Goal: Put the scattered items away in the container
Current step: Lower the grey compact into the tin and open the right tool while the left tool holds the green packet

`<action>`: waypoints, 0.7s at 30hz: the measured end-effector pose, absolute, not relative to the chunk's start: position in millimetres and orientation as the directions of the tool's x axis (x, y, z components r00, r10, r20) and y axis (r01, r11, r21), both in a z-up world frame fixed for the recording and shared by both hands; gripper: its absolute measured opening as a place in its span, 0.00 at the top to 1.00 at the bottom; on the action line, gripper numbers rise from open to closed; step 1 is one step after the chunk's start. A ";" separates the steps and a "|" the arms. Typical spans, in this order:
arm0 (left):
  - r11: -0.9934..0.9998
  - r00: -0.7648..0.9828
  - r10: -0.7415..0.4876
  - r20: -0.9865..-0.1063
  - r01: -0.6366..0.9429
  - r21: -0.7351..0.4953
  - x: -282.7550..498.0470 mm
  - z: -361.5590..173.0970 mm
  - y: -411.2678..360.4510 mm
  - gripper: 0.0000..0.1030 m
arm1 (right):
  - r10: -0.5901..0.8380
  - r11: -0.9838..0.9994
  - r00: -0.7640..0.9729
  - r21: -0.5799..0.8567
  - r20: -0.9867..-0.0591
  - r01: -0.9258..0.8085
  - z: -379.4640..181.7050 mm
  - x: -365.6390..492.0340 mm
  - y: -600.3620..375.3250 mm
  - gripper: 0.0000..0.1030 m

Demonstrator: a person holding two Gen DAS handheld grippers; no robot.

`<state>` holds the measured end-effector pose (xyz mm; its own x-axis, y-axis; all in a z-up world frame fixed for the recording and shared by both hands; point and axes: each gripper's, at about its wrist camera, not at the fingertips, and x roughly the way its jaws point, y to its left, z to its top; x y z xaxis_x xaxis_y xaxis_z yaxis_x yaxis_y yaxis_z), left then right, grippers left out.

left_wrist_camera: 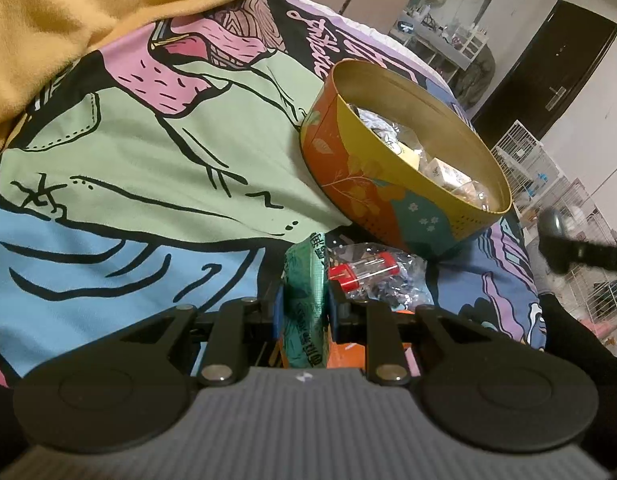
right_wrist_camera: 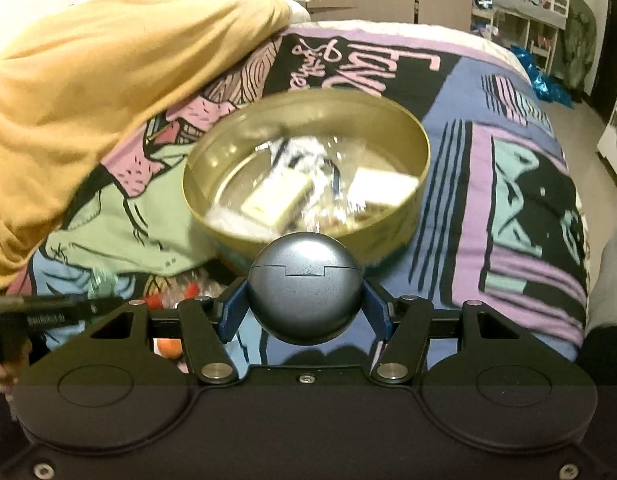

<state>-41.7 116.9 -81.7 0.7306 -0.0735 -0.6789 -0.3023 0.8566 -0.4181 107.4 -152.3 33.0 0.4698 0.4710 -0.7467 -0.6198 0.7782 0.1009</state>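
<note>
A round tin [left_wrist_camera: 388,184] with a gold inside and an orange and teal flowered wall sits on the printed bedspread; several packets lie in it. It also shows in the right wrist view [right_wrist_camera: 420,148]. My left gripper [left_wrist_camera: 306,304] is shut on a green foil packet [left_wrist_camera: 304,288], just short of the tin's near wall. A clear bag with a red part [left_wrist_camera: 368,274] lies beside it. My right gripper [right_wrist_camera: 306,304] is shut on a grey ball-shaped case [right_wrist_camera: 306,284], held just before the tin's near rim. That gripper shows at the right edge of the left wrist view [left_wrist_camera: 584,254].
A yellow blanket [right_wrist_camera: 108,80] is heaped at the left of the bed. An orange item [left_wrist_camera: 344,354] lies under my left gripper. The bed's right edge [right_wrist_camera: 600,240] drops to the floor. Wire cages [left_wrist_camera: 548,176] and shelves [right_wrist_camera: 520,12] stand beyond.
</note>
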 end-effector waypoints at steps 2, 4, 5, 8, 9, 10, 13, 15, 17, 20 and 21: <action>0.857 0.736 -0.073 -0.673 -0.300 -0.420 -42.5 -80.6 116.8 0.76 | 0.471 0.776 0.473 0.096 -0.744 -0.623 41.7 112.4 -145.6 0.43; 0.855 0.740 -0.075 -0.668 -0.297 -0.425 -43.6 -80.2 117.2 0.76 | 0.475 0.772 0.473 0.092 -0.742 -0.629 49.4 116.9 -138.8 0.43; 0.853 0.743 -0.074 -0.665 -0.298 -0.428 -44.1 -79.8 117.6 0.76 | 0.476 0.771 0.473 0.092 -0.741 -0.631 52.7 119.5 -135.4 0.43; 0.845 0.751 -0.076 -0.656 -0.300 -0.442 -45.6 -79.1 119.9 0.76 | 0.473 0.769 0.475 0.084 -0.742 -0.634 59.9 128.0 -124.2 0.43; 0.843 0.753 -0.076 -0.653 -0.302 -0.446 -46.1 -78.9 120.6 0.76 | 0.472 0.770 0.477 0.083 -0.742 -0.633 61.0 130.7 -120.7 0.43; 0.840 0.756 -0.077 -0.650 -0.302 -0.450 -46.2 -78.7 121.1 0.76 | 0.469 0.771 0.477 0.081 -0.743 -0.632 61.6 133.4 -116.9 0.43; 0.834 0.765 -0.080 -0.640 -0.300 -0.463 -48.2 -77.5 122.4 0.76 | 0.462 0.773 0.473 0.079 -0.750 -0.629 62.1 142.4 -103.9 0.43; 0.834 0.774 -0.081 -0.628 -0.292 -0.468 -50.0 -76.1 122.7 0.76 | 0.456 0.777 0.470 0.080 -0.756 -0.624 60.9 148.1 -95.2 0.43; 0.834 0.779 -0.082 -0.621 -0.288 -0.471 -50.8 -75.3 122.6 0.76 | 0.447 0.779 0.474 0.071 -0.758 -0.623 59.9 152.6 -86.0 0.43; 0.830 0.778 -0.086 -0.622 -0.289 -0.476 -50.4 -75.9 123.5 0.76 | 0.427 0.785 0.488 0.045 -0.761 -0.618 58.9 159.2 -73.4 0.42; 0.828 0.778 -0.087 -0.622 -0.290 -0.479 -50.4 -75.9 124.0 0.76 | 0.422 0.788 0.493 0.039 -0.761 -0.614 59.1 162.0 -69.5 0.42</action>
